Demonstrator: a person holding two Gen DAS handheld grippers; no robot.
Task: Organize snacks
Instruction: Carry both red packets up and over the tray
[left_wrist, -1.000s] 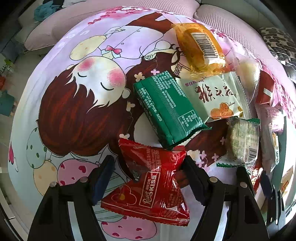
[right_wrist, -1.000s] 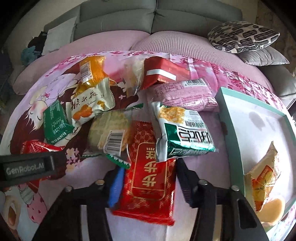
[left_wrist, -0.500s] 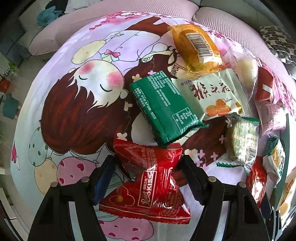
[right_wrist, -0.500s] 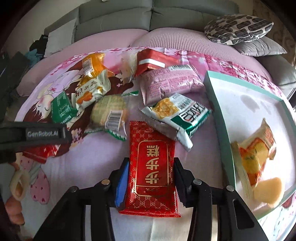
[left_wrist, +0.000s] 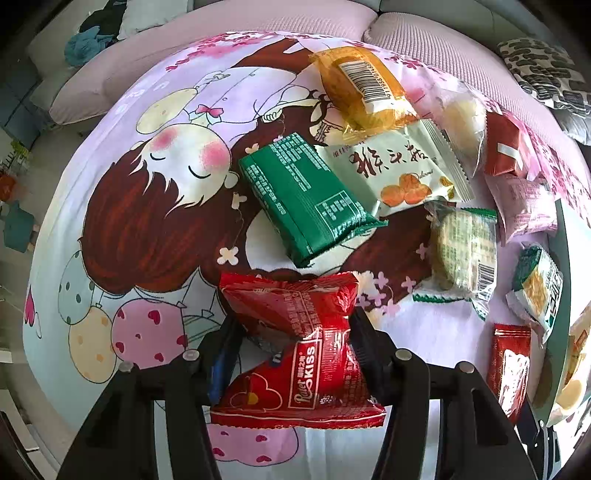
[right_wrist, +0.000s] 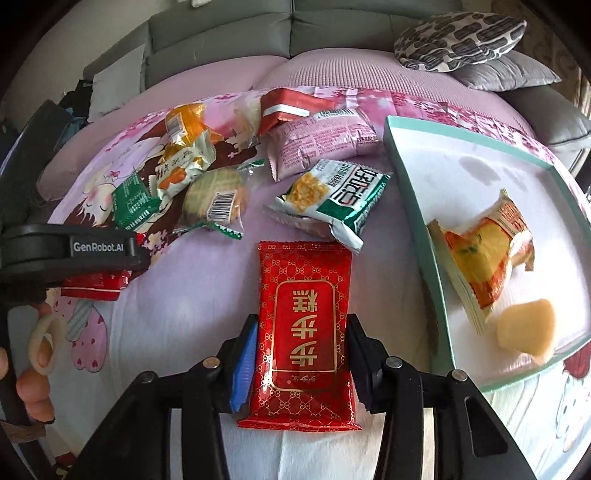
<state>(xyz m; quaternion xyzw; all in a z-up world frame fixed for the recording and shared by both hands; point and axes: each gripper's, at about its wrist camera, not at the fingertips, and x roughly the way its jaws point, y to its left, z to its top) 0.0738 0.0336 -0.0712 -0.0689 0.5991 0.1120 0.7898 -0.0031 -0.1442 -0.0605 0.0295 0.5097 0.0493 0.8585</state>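
Left gripper (left_wrist: 291, 354) and right gripper (right_wrist: 301, 363), jaws clamped

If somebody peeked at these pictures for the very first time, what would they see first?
Probably the two shiny red snacks: the left tongs are squeezing a red KISS packet, pinched at its middle, and the right tongs grip a red packet with gold writing. Behind them a messy pile of snacks lies on a pink cartoon blanket, and a teal-rimmed tray to the right holds just a couple.
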